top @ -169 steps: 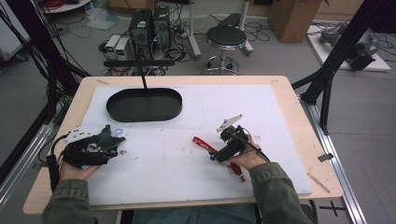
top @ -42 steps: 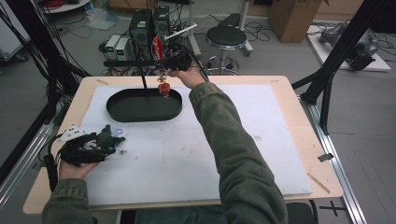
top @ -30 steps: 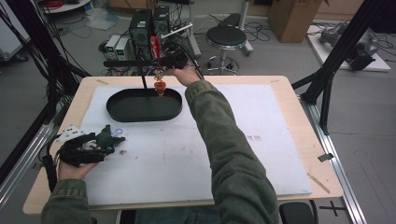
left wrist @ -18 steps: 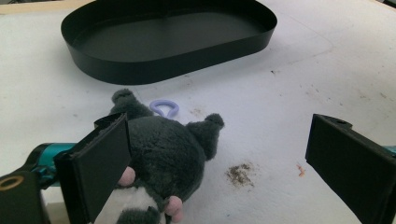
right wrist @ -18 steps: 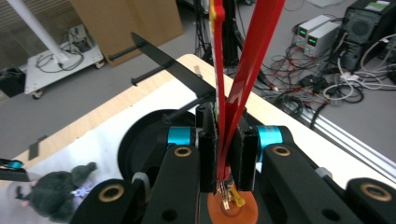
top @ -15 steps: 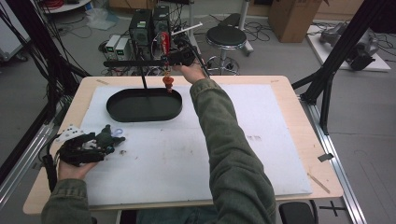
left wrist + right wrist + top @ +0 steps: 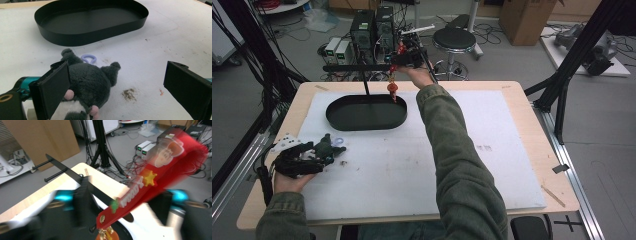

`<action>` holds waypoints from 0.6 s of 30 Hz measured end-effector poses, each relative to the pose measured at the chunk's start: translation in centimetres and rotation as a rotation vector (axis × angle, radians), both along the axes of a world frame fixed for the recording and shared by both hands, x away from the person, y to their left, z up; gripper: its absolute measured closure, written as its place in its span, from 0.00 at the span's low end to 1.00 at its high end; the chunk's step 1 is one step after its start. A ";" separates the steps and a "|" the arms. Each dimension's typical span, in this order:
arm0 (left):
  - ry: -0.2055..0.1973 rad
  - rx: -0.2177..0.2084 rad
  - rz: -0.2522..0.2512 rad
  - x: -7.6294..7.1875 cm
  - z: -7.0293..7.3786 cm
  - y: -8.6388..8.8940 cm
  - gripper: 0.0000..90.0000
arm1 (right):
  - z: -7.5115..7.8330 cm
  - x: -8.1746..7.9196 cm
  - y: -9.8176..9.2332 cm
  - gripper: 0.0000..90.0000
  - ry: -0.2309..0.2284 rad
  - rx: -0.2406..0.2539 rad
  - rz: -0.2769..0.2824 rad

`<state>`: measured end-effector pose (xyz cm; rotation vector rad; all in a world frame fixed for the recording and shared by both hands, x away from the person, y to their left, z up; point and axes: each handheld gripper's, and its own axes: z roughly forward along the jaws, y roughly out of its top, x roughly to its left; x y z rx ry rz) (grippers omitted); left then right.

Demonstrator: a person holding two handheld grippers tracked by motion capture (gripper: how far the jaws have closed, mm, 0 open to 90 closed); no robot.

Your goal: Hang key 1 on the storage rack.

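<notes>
**Pinching a red strap past the tray, resting spread beside a plush toy**

Pinching, with the right gripper (image 7: 410, 56), a red strap (image 7: 155, 187) out past the far edge of the table (image 7: 522, 87), the arm stretching long across the white mat (image 7: 412, 170). Clamping the strap between both jaws in the right gripper view, though blurring badly there. Showing on the strap white letters reading WOODY, a yellow star and a cartoon face near its upper end. Dangling from the strap's lower end a gold clasp (image 7: 103, 231) and an orange charm (image 7: 392, 89), hanging in the high view just over the far rim of the black oval tray (image 7: 366, 114); cannot tell whether touching it. Hovering close beside a thin black bar (image 7: 354, 67), carried on a post rising behind the tray.

Resting, with the left gripper (image 7: 117, 87), low on the mat at the near left, jaws spread wide. Framing between those jaws a grey plush toy (image 7: 92, 82), touching the left-hand pad in the left gripper view and sitting well apart from the other pad. Trailing from the toy's top a lilac loop (image 7: 88, 58), lying flat on the mat between toy and tray. Showing a small brown smudge (image 7: 128, 93) on the mat just beside the toy. Showing on the floor beyond the table a round stool (image 7: 454, 37) and two computer towers (image 7: 374, 25).
</notes>
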<state>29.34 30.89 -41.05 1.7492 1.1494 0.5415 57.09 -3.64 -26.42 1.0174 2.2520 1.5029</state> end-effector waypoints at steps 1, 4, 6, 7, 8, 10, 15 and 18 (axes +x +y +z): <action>-0.001 -0.001 0.002 0.0 0.0 0.0 0.08 | 0.0 0.0 -0.1 0.19 0.004 0.008 -0.001; -0.003 -0.001 0.002 0.1 0.0 -0.1 0.08 | 0.3 0.0 -0.6 0.05 0.014 -0.010 -0.047; -0.002 -0.001 0.004 0.0 0.0 -0.1 0.08 | 0.4 -0.1 -0.8 0.00 0.010 -0.026 -0.080; -0.002 -0.001 0.004 0.0 0.0 -0.1 0.08 | 0.5 -0.2 -1.0 0.00 0.004 -0.030 -0.088; -0.002 -0.001 0.004 0.0 0.0 0.0 0.08 | 0.5 -0.2 -1.0 0.00 0.004 -0.030 -0.088; -0.002 -0.004 0.005 0.0 0.0 0.0 0.08 | 1.0 -0.4 -1.5 0.00 -0.025 -0.029 -0.113; -0.008 -0.010 0.009 0.0 0.1 0.2 0.08 | 1.4 -0.4 -2.7 0.00 -0.037 -0.040 -0.161; -0.007 -0.011 0.007 0.0 0.1 0.1 0.08 | 1.5 -0.3 -3.8 0.00 -0.038 -0.022 -0.173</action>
